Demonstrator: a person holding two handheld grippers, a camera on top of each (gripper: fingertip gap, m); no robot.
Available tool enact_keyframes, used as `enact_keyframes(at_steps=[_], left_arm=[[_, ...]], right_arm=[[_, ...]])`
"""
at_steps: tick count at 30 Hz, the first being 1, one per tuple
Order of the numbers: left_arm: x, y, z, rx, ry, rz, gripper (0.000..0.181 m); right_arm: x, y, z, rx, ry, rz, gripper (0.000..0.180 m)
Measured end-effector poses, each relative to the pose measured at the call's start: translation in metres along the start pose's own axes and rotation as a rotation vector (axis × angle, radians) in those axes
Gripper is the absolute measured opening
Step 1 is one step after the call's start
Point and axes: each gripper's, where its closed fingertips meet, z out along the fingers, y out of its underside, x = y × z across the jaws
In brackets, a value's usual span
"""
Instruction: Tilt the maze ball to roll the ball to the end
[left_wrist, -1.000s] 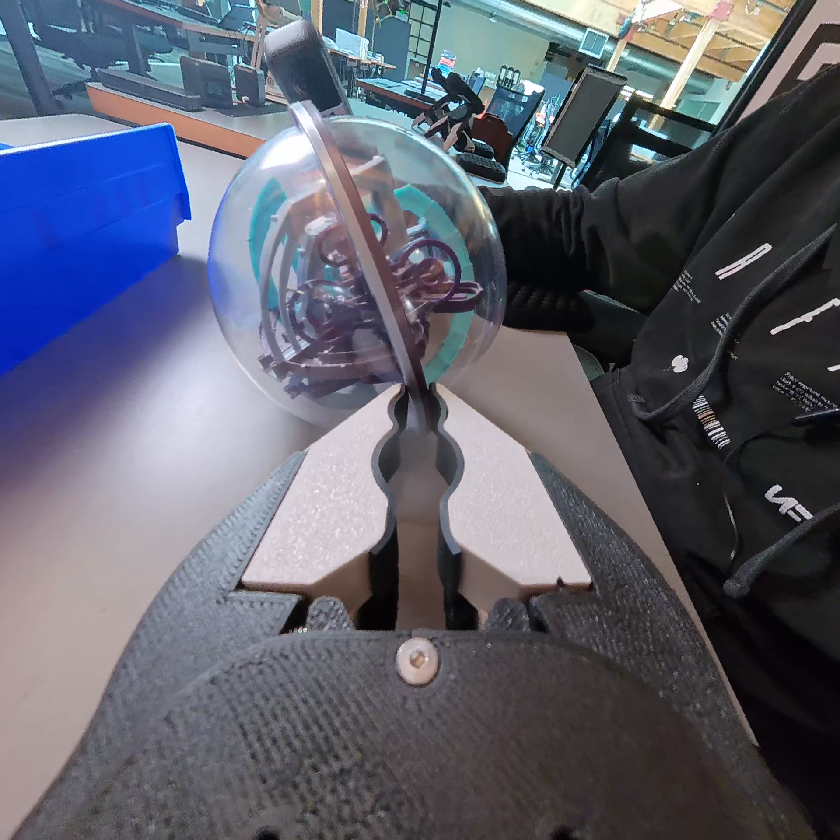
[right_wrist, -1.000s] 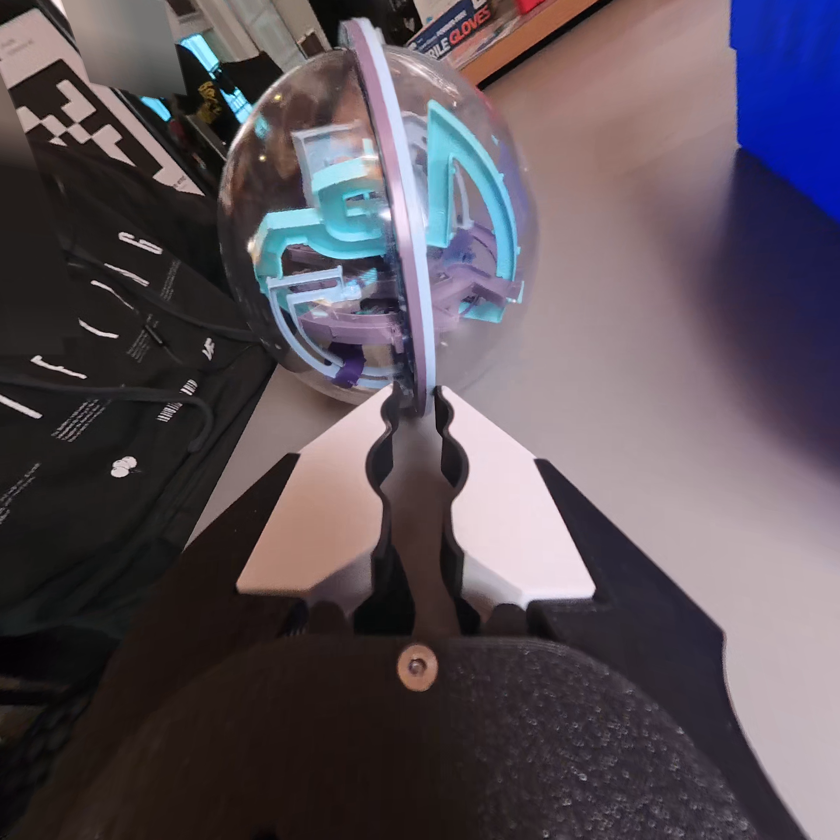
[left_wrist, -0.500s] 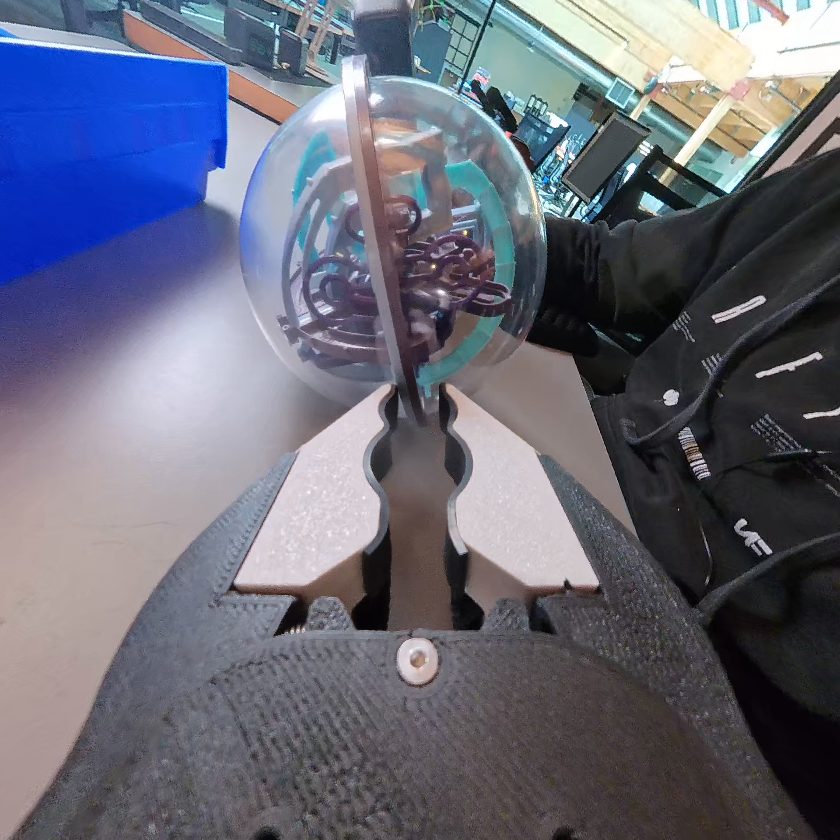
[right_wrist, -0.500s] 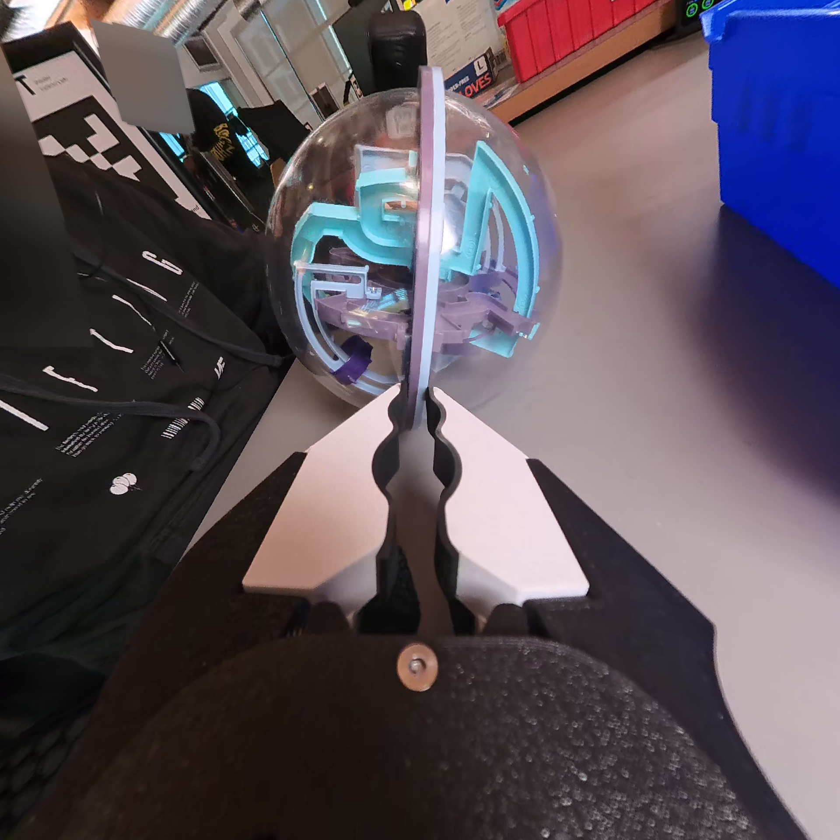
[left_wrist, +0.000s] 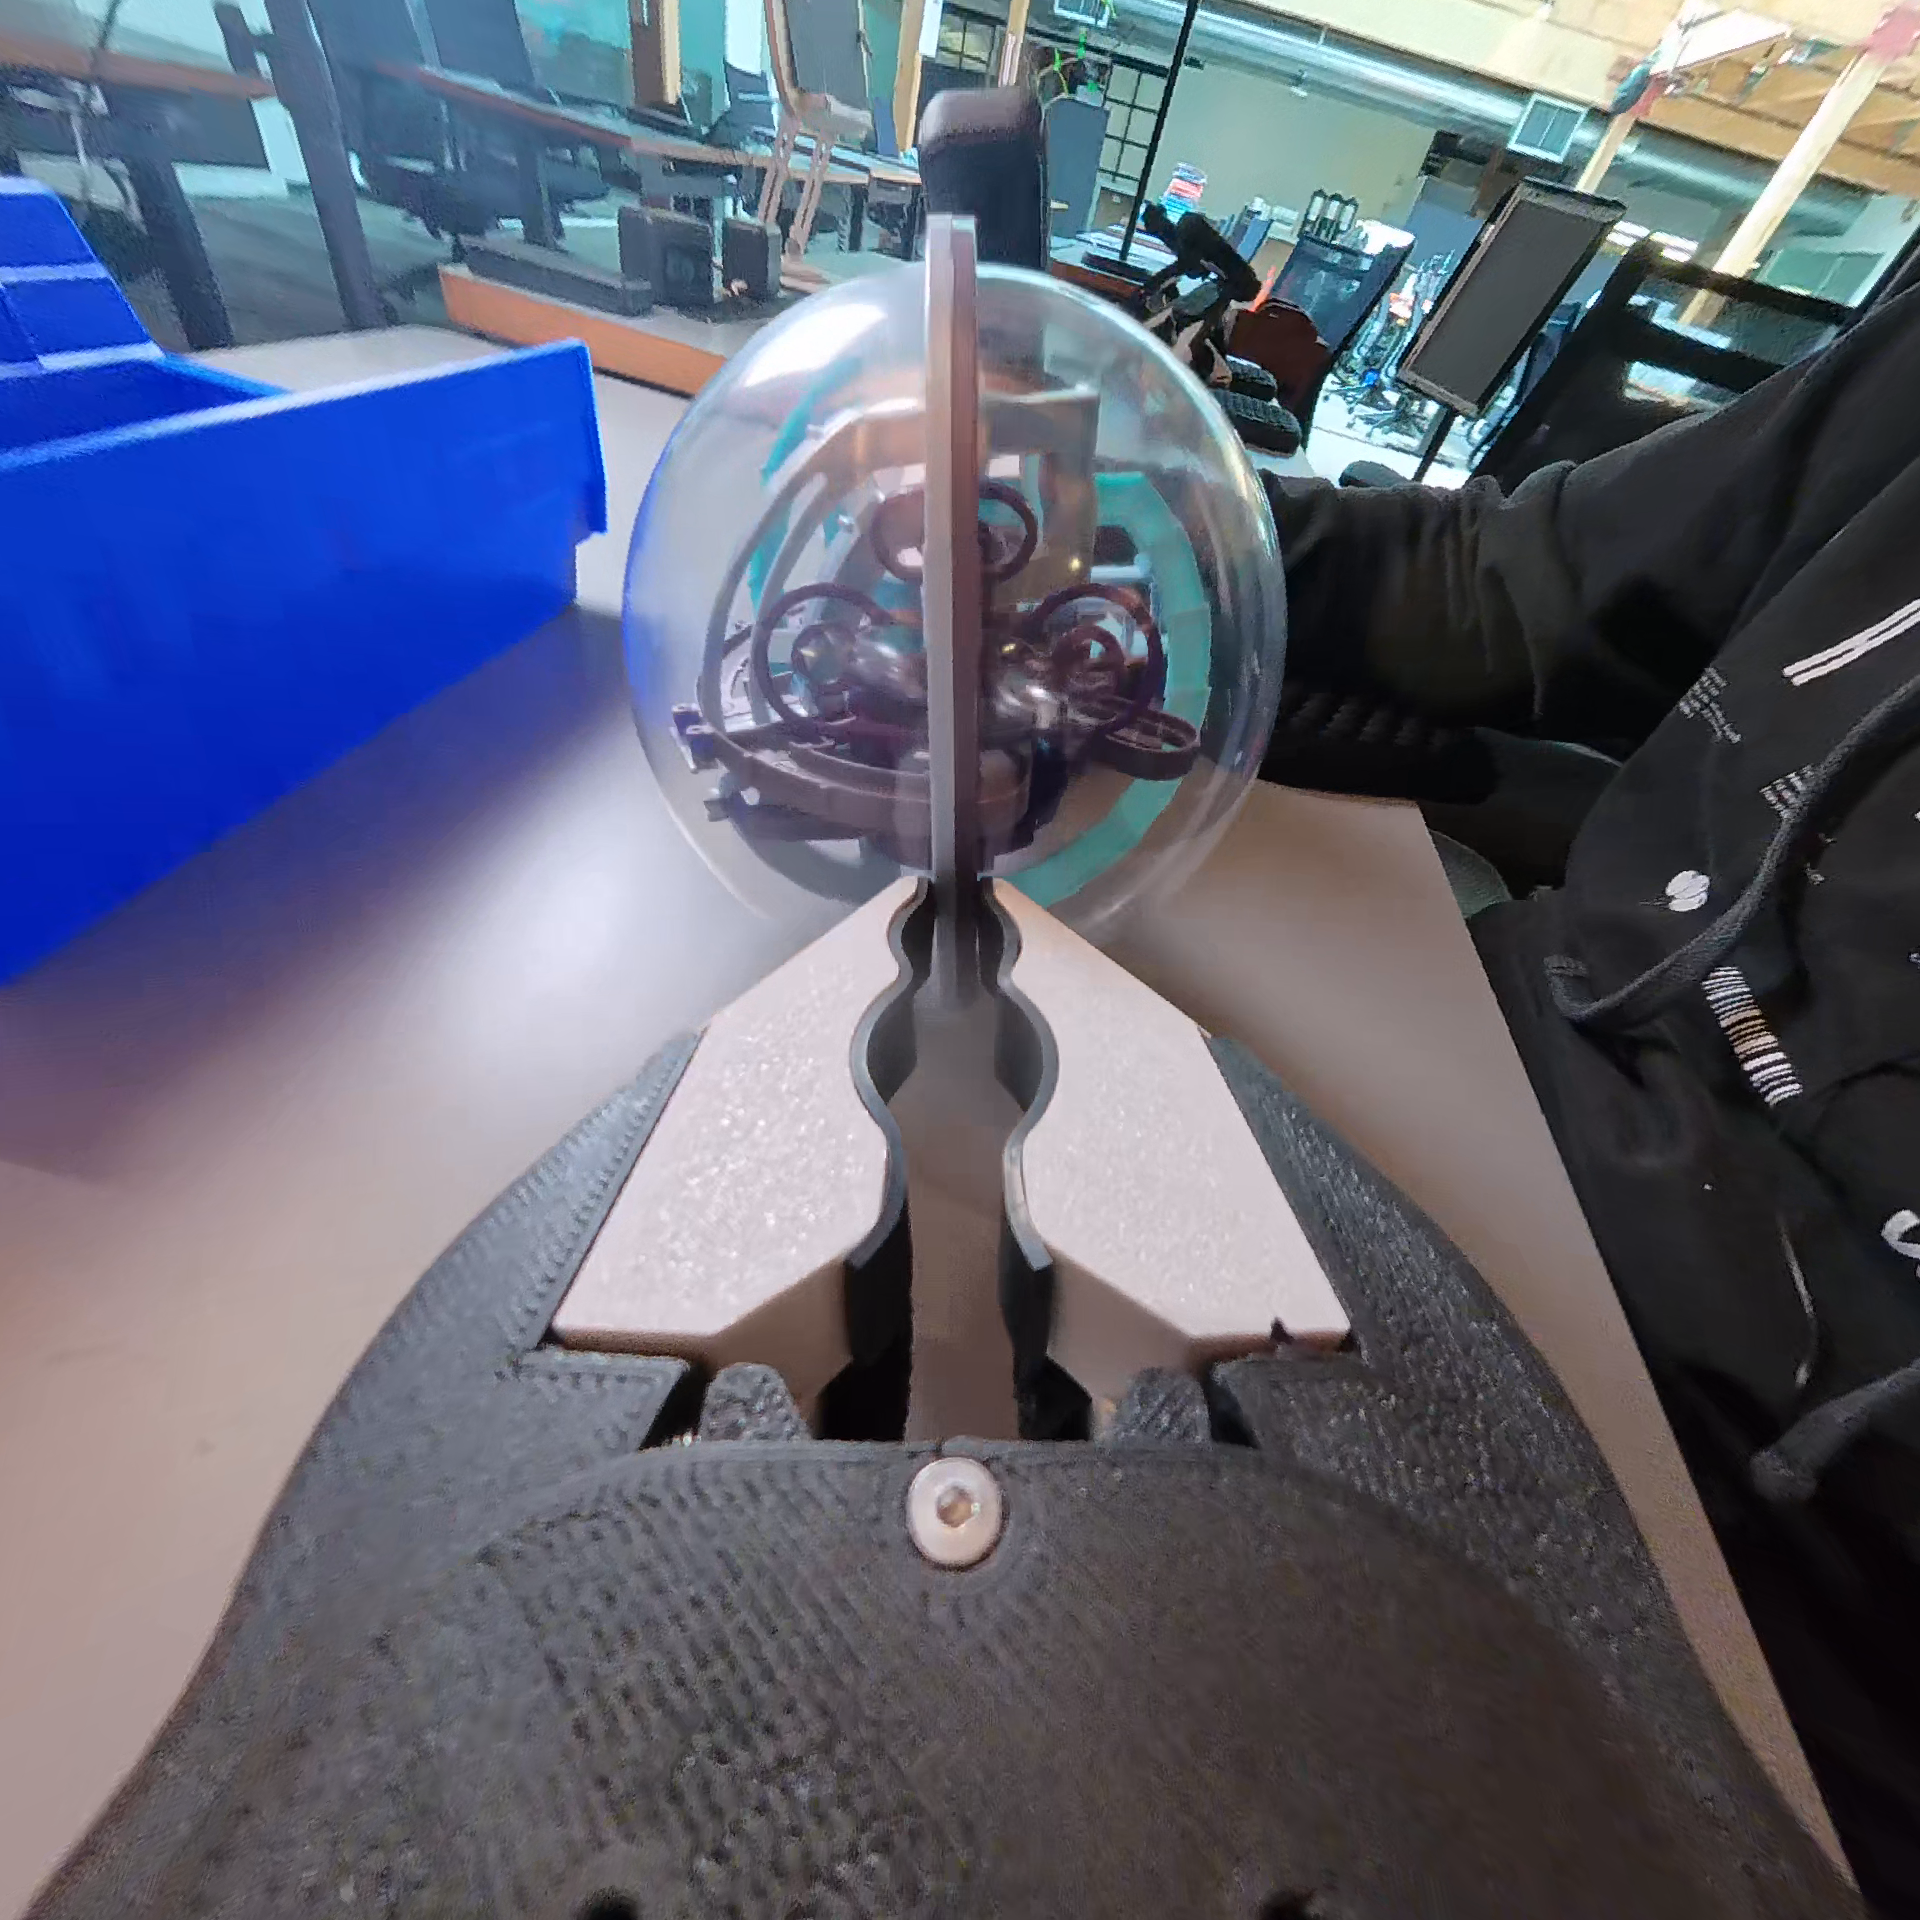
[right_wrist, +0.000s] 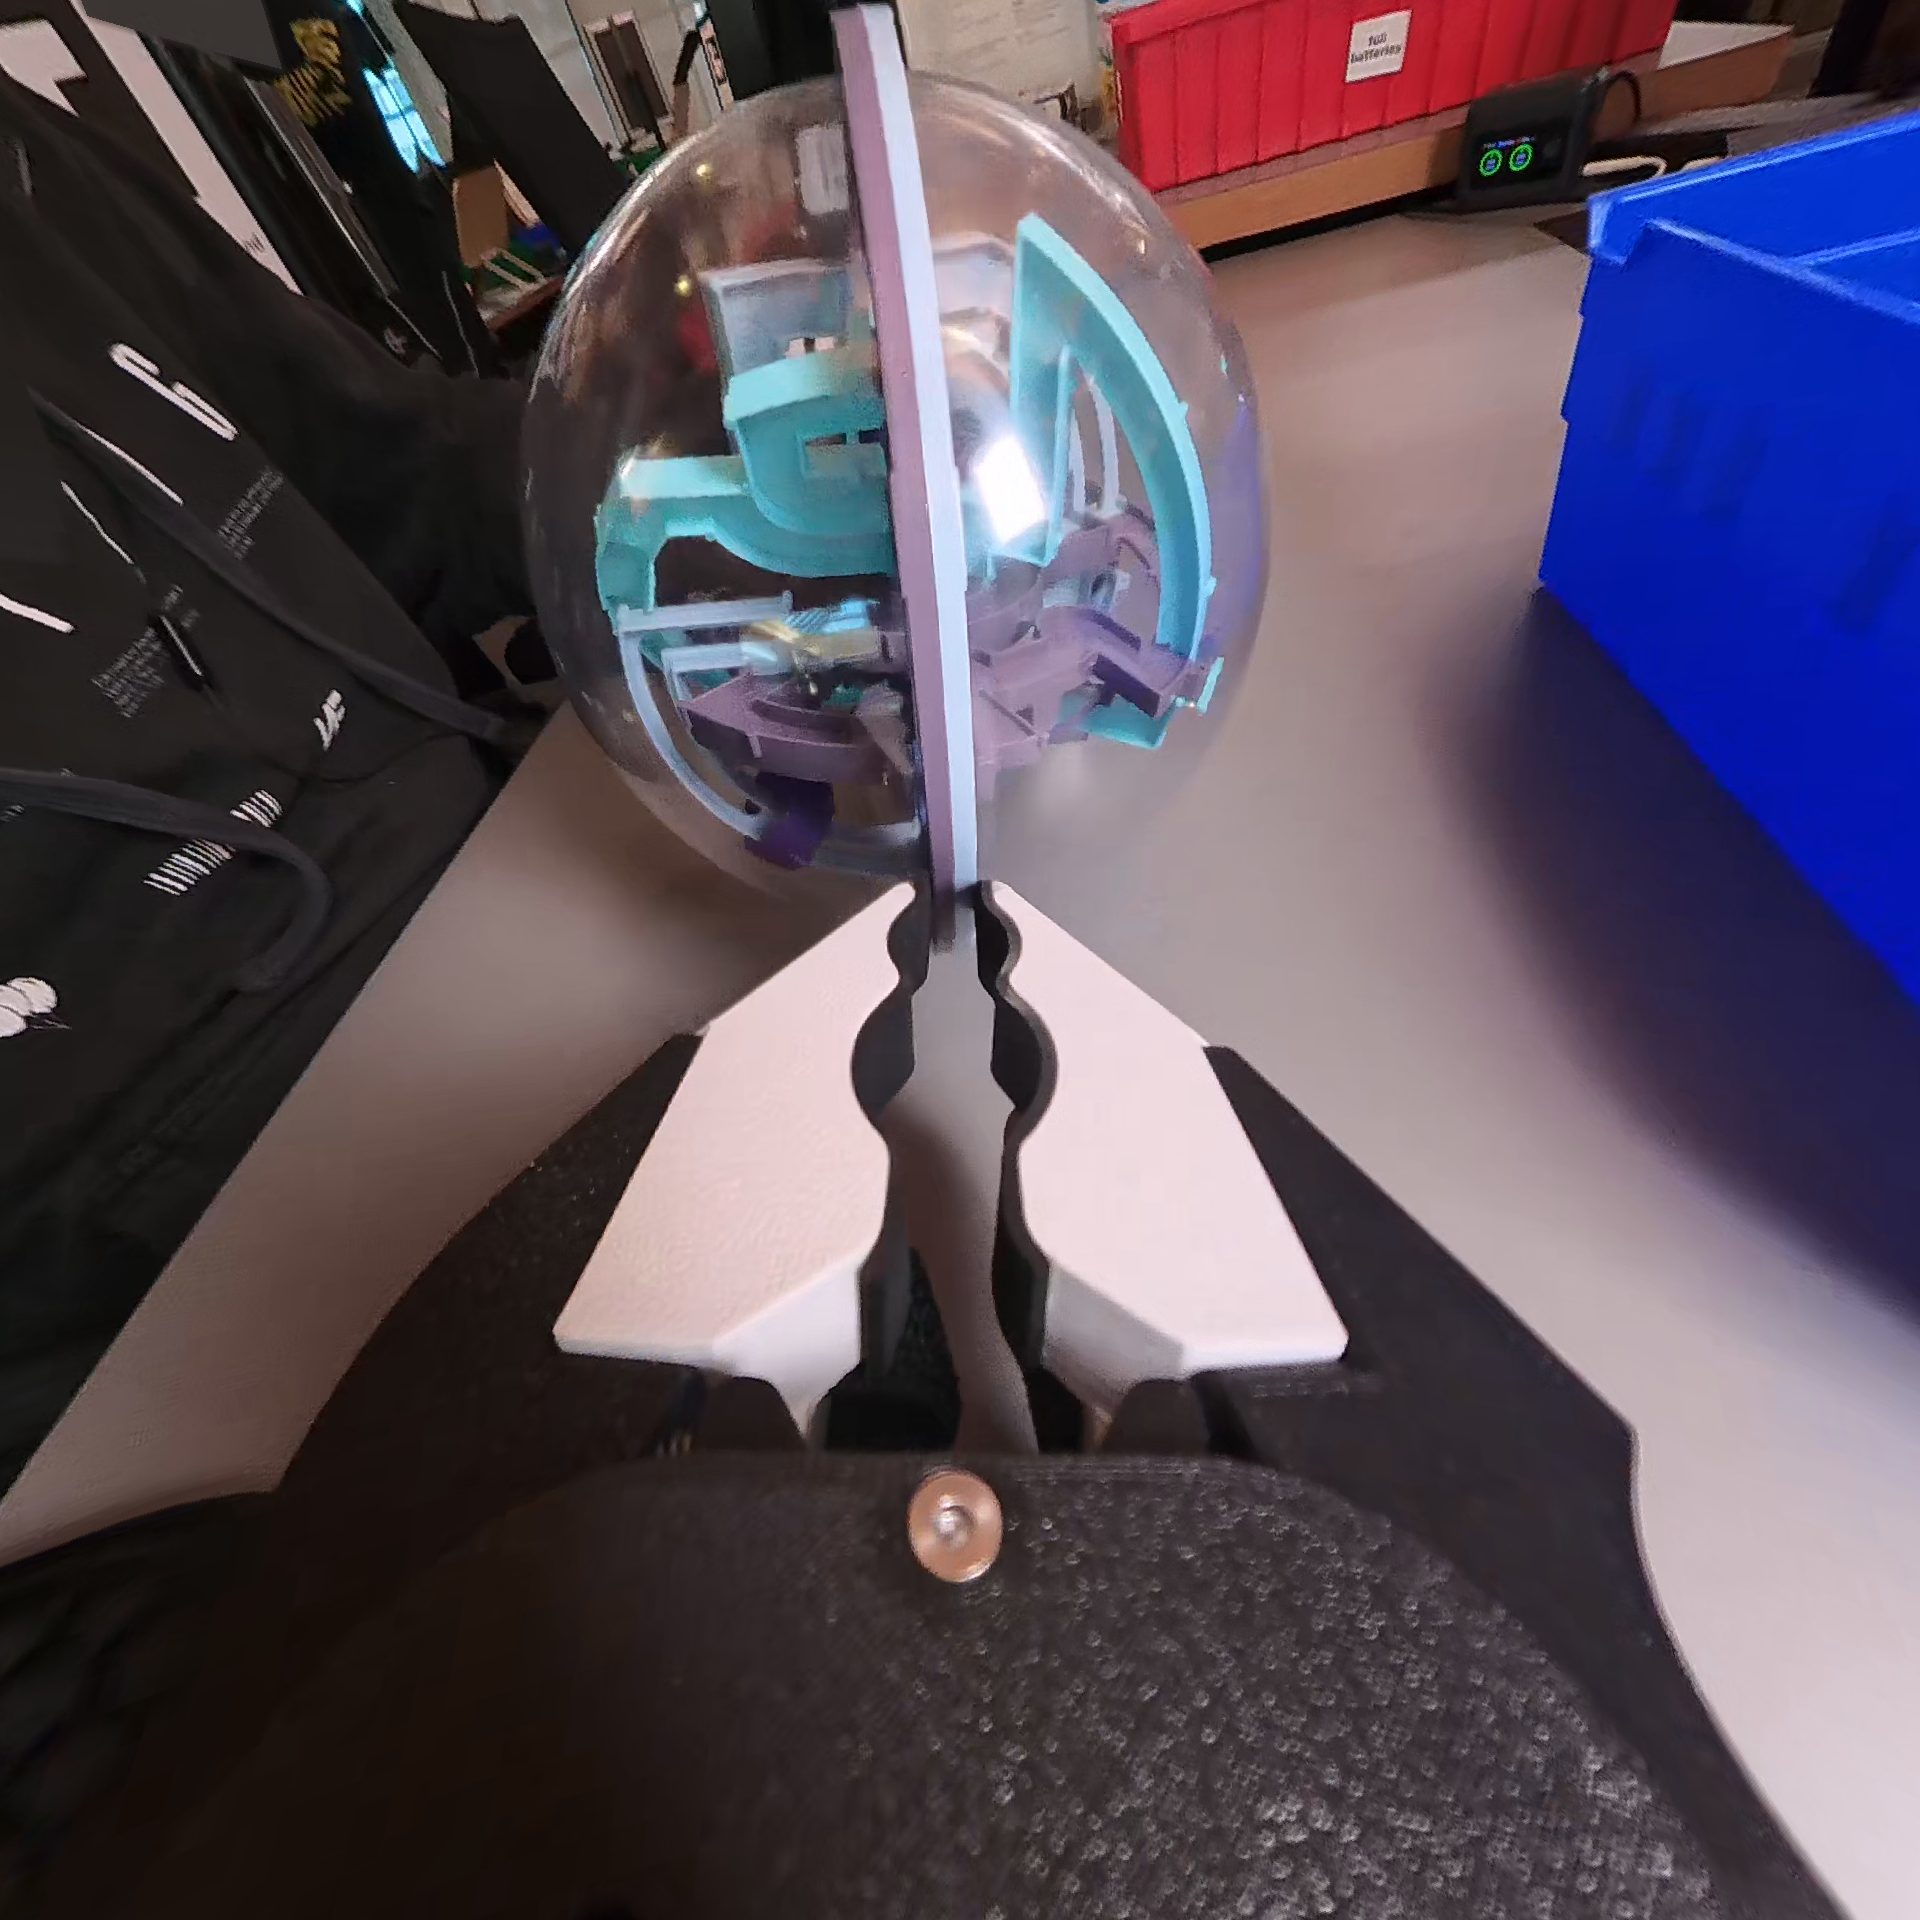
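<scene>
Left wrist view: the left tongs (left_wrist: 953, 906) pinch the lower edge of the flat ring that runs around the maze ball (left_wrist: 810, 436), their two wavy-edged fingers (left_wrist: 1101, 1049) closed onto the ring from either side. The maze ball is a clear sphere with teal, grey and dark purple tracks inside; it is held up above the grey bench (left_wrist: 312, 1039), with its ring standing nearly upright and edge-on to the camera. The small ball inside cannot be made out with certainty. At the top of the ring a dark part of the other gripper (left_wrist: 982, 156) shows. A blue bin (left_wrist: 260, 582) sits on the bench to the left, apart from the sphere. To the right, a person's black sleeve (left_wrist: 1455, 582) and black printed sweatshirt (left_wrist: 1766, 935) fill the edge of the frame. Right wrist view: the right tongs (right_wrist: 948, 914) likewise pinch the rim of the same ring, at its near lower end, the fingers (right_wrist: 1101, 1039) pressed against it from both sides. The maze ball (right_wrist: 1132, 312) hangs above the bench (right_wrist: 1351, 1039), its ring leaning slightly, with teal tracks above and purple ones below. The blue bin (right_wrist: 1766, 499) stands to the right, the black sweatshirt (right_wrist: 156, 623) to the left, and a red bin (right_wrist: 1299, 83) in the background.
</scene>
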Motion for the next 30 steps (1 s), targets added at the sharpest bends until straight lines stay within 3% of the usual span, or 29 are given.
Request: enact_keyframes(at_steps=[11,21,30], left_arm=[[0.010,-0.026,-0.008,0.092,-0.034,0.120,0.006],[0.016,-0.068,-0.016,0.245,-0.009,-0.011,0.006],[0.018,-0.094,-0.029,0.322,-0.001,-0.038,0.006]], right_arm=[[-0.003,-0.013,0.001,0.027,0.030,-0.070,0.006],[-0.015,-0.043,-0.005,0.124,-0.079,0.057,0.005],[-0.019,-0.071,-0.005,0.153,-0.075,-0.005,0.005]])
